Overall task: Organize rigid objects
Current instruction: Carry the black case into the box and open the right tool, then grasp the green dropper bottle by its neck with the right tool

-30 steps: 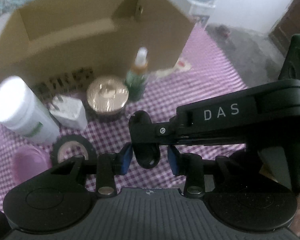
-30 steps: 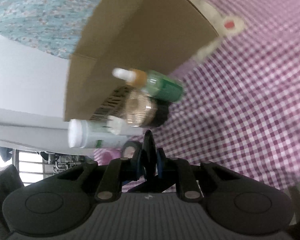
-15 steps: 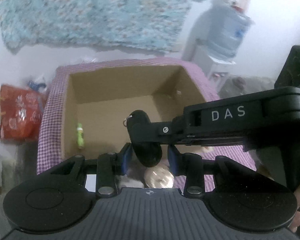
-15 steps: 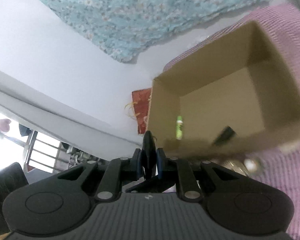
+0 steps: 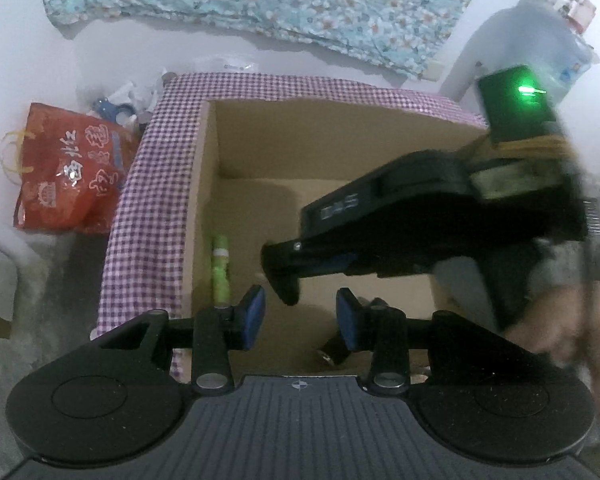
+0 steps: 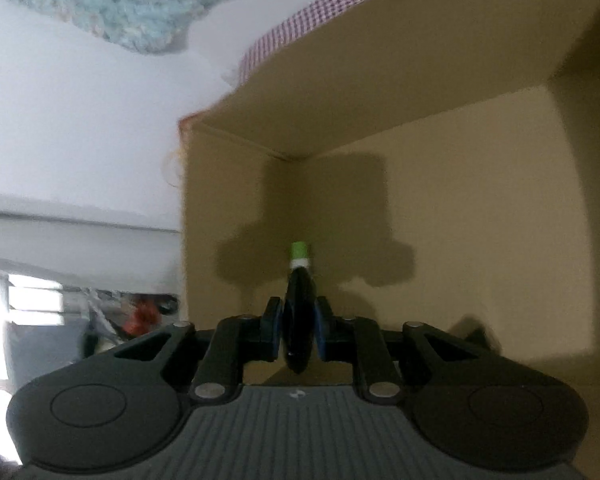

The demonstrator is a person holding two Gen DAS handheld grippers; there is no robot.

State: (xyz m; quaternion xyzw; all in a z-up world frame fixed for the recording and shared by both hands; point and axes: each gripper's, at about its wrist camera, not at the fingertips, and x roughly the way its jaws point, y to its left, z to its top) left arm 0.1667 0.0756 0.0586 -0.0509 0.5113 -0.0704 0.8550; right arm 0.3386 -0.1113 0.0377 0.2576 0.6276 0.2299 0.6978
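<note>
- The left gripper (image 5: 300, 316) is over the open cardboard box (image 5: 284, 144). Its two blue fingers (image 5: 253, 311) stand wide apart, and nothing is between them.
- The right gripper (image 6: 298, 330) reaches into the box from the side. Its fingers are squeezed tight on a flat black thing (image 6: 299, 320) standing on its edge. I cannot tell what it is.
- In the left wrist view, that black thing (image 5: 284, 280) hangs above the box floor.
- A green tube (image 5: 221, 268) lies on the box floor, right beside the left wall.
- Another small dark thing (image 5: 334, 350) lies on the floor near the front wall.
- The box sits on a purple checked cloth (image 5: 148, 200).
- A red bag (image 5: 68, 172) sits on the ground beside the table.
</note>
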